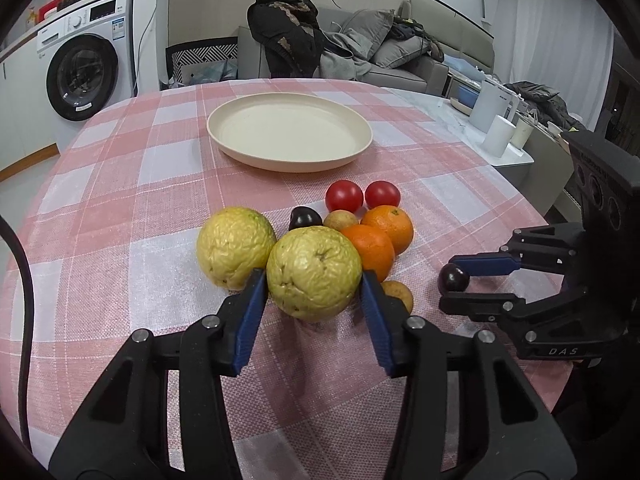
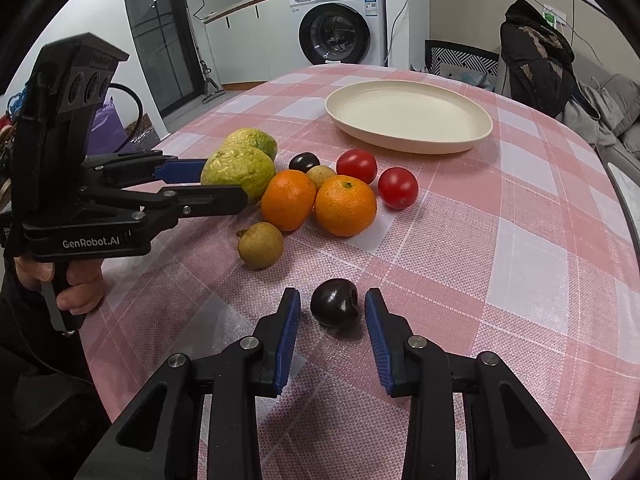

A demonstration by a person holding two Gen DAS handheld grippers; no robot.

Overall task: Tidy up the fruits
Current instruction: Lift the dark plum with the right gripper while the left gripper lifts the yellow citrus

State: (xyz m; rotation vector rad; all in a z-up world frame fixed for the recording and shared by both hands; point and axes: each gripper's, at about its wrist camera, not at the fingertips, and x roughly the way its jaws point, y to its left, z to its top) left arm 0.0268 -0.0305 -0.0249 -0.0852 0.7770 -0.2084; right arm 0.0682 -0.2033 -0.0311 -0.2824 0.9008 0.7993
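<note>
left gripper [image 1: 314, 280]: jaws closed on a fruit | right gripper [image 2: 333, 304]: jaws flank a fruit, apart

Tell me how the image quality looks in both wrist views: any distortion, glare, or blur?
Left wrist view: strong fisheye bending, dark vignette corners; the tablecloth bows, the plate stays sharp, soft sheen on the near guava. Right wrist view: same bending; highlights on the tomatoes, a soft shadow under the dark plum, no motion blur.

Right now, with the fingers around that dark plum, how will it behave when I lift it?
The dark plum looks round and glossy, so it may roll or slip between the right gripper fingers. It is small, probably light. Its skin looks soft; squeeze gently.
</note>
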